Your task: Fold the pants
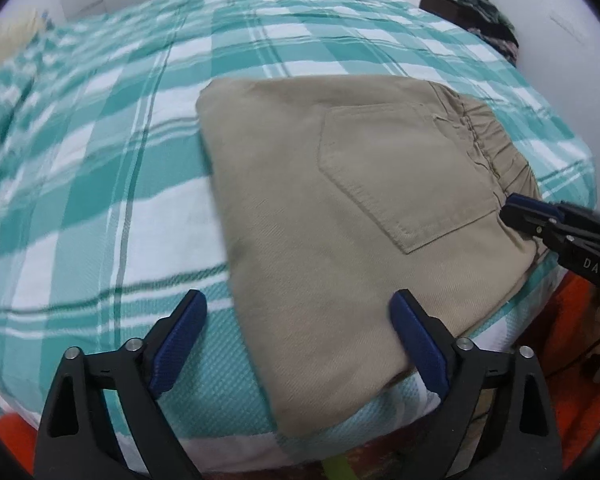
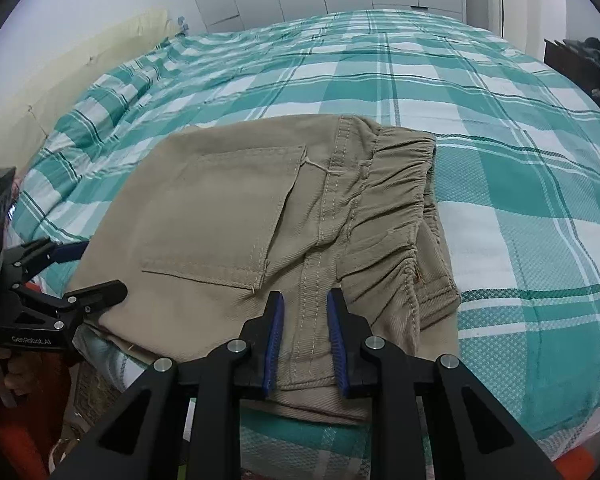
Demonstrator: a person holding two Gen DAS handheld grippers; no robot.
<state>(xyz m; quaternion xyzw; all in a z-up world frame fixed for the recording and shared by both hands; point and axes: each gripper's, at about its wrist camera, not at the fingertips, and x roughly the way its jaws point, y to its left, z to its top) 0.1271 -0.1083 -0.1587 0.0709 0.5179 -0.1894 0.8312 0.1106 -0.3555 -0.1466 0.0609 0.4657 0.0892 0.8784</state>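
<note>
Khaki cotton pants point(image 2: 260, 216), folded compactly on the teal-checked bed point(image 2: 500, 140), are finished, so left hand-held gripper point(image 1: 298, 340) hovers released; right hand-held gripper point(image 2: 305, 340) straddles the seam, half-parted.

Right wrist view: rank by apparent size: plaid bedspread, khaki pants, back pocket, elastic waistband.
1. Plaid bedspread, fills most of the frame.
2. Khaki pants, folded on it.
3. Back pocket.
4. Elastic waistband, close to the pocket in area, so that order is unsure.

The pants lie nearer the camera, which inflates them.
</note>
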